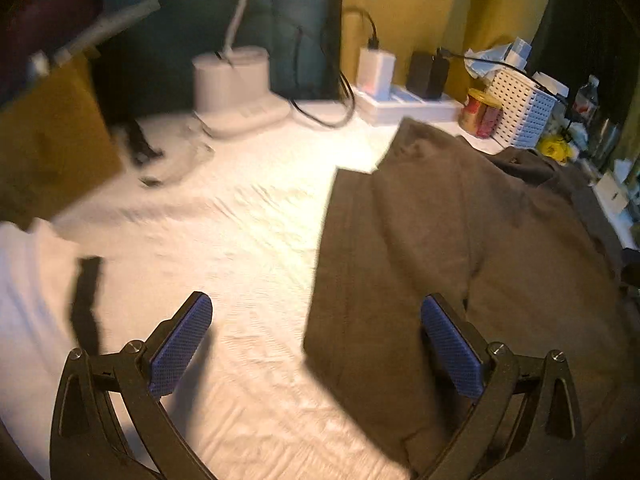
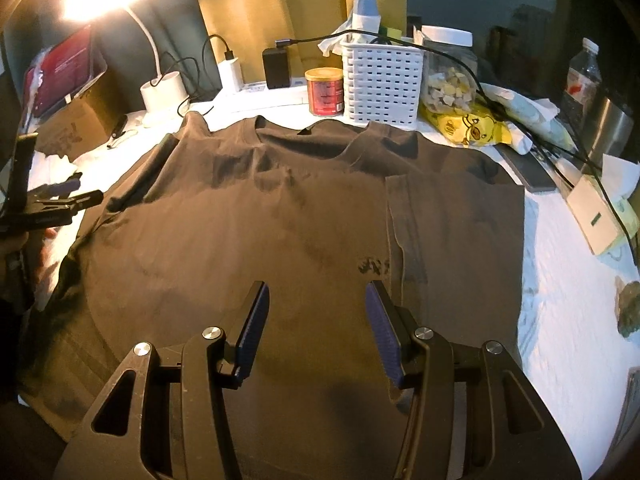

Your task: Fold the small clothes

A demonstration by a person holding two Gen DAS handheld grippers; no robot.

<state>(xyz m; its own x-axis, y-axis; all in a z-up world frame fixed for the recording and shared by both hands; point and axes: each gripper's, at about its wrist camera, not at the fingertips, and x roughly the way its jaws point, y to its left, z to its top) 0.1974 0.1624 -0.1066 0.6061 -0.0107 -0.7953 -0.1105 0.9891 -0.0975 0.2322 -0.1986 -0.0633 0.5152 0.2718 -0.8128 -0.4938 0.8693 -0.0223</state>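
A dark brown T-shirt [image 2: 256, 216] lies spread on the white cloth-covered table [image 2: 560, 288], its right side folded inward [image 2: 460, 232]. My right gripper [image 2: 316, 304] is open and empty, hovering over the shirt's lower middle. My left gripper [image 1: 316, 320] is open and empty, above the shirt's left edge [image 1: 440, 220] where it meets the white cloth [image 1: 224, 232]. The left gripper also shows at the left edge of the right wrist view [image 2: 60, 200].
Along the back stand a white lamp base [image 2: 164, 88], chargers on a power strip [image 2: 272, 68], a red can [image 2: 325, 91], a white basket [image 2: 382, 80] and a snack jar [image 2: 450, 80]. A yellow bag [image 2: 472, 128], cables and a water bottle [image 2: 582, 80] crowd the right side. A cardboard box [image 1: 48, 148] stands at left.
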